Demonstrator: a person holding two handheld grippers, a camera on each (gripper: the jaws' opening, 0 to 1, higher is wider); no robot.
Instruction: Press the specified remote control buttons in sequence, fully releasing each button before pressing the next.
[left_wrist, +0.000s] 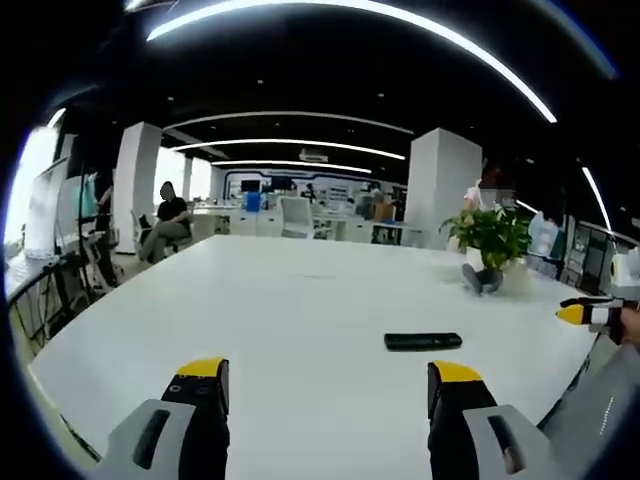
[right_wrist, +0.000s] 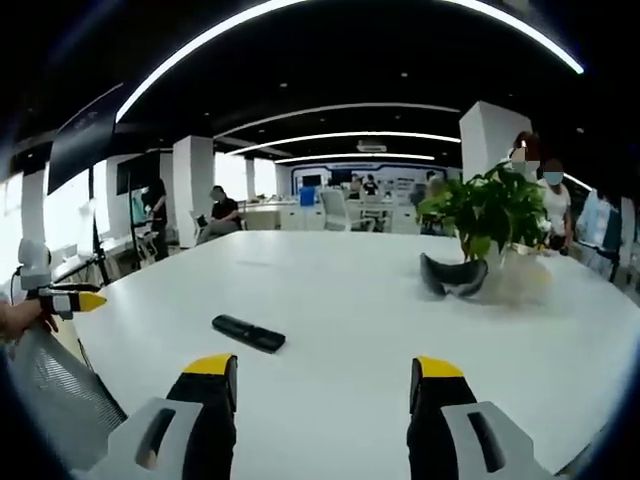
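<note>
A slim black remote control (left_wrist: 423, 341) lies flat on the white table (left_wrist: 280, 300), beyond and slightly right of my left gripper (left_wrist: 330, 382), whose jaws stand wide apart with nothing between them. In the right gripper view the remote control (right_wrist: 248, 333) lies ahead and to the left of my right gripper (right_wrist: 325, 378), also open and empty. The right gripper's yellow tip (left_wrist: 585, 314) enters the left gripper view at the far right. The left gripper's yellow tip (right_wrist: 70, 300) enters the right gripper view at the far left, held by a hand.
A potted green plant (right_wrist: 487, 215) stands on the table's far right side, with a dark goggle-like object (right_wrist: 452, 276) at its foot. A mesh chair back (right_wrist: 55, 390) sits at the near left edge. People sit and stand among desks behind the table.
</note>
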